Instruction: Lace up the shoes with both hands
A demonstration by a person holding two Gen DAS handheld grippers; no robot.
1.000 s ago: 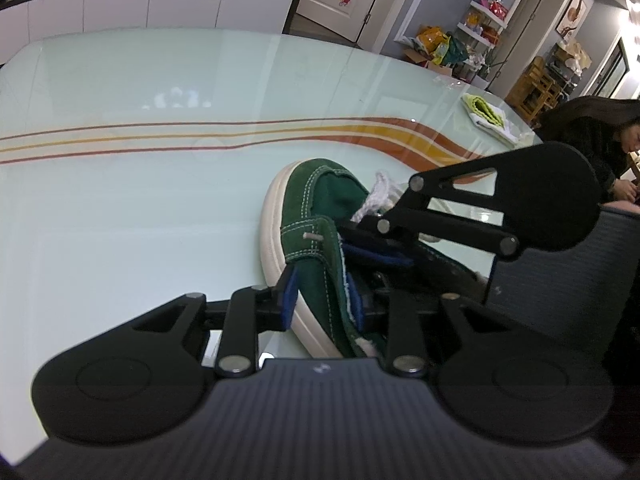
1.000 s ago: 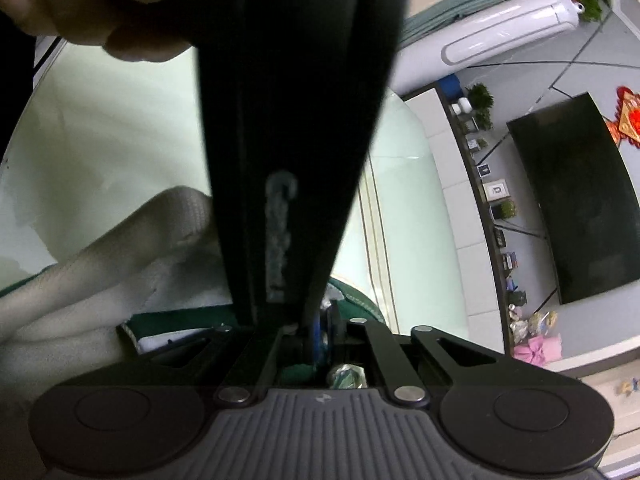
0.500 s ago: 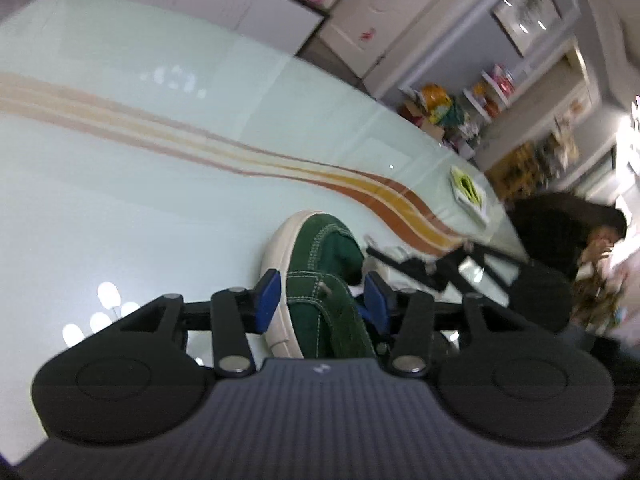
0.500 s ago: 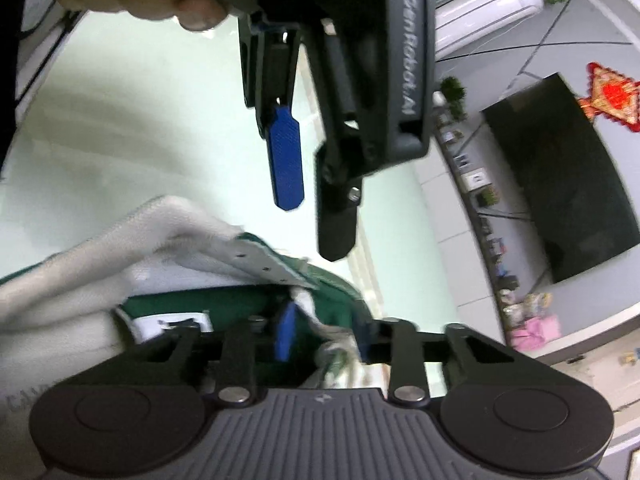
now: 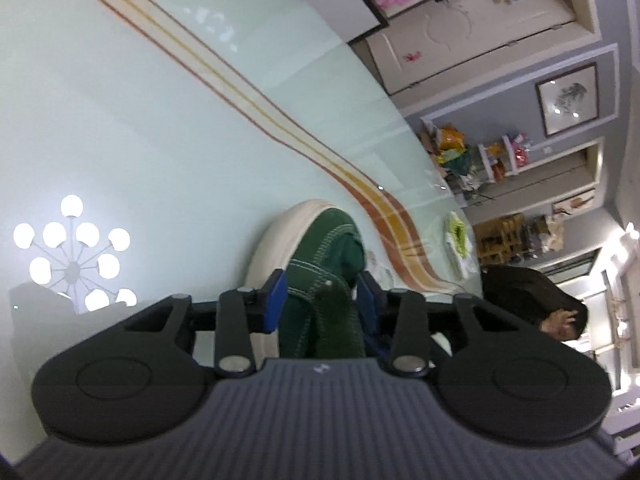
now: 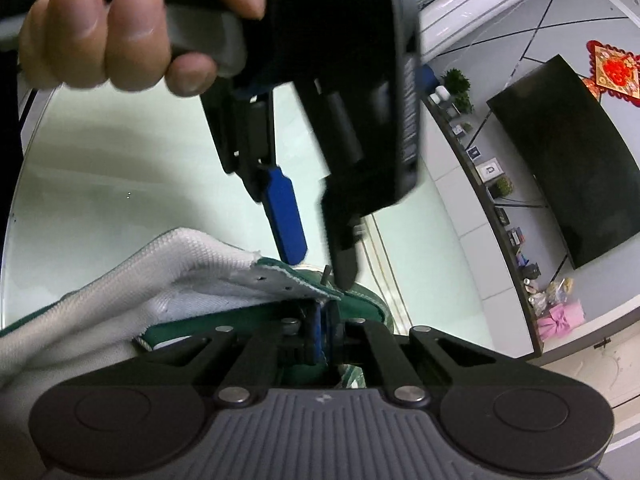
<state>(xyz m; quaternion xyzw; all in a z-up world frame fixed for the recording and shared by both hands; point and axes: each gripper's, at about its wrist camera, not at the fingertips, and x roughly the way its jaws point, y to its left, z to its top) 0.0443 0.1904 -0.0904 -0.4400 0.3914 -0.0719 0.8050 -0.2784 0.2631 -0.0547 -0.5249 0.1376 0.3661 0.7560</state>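
Your left claw (image 5: pixel 320 304) gapes wide astride the green shoe (image 5: pixel 324 280)'s eyelet flap; right claw (image 6: pixel 324 332) pinched nearly closed, contents unclear. Squeeze L firmly on flap, steady, w/o twisting.

The shoe (image 5: pixel 320 280) lies on the tabletop (image 5: pixel 140 140), its toe pointing away from the left gripper (image 5: pixel 320 304), whose fingers (image 5: pixel 274 306) straddle the upper, one on each side. Seen from the right wrist, the right gripper (image 6: pixel 322 332) sits at the shoe's opening, with the left gripper above it, held by a hand (image 6: pixel 116 36). A folded cloth (image 5: pixel 460 240) lies on the tabletop beyond the shoe.
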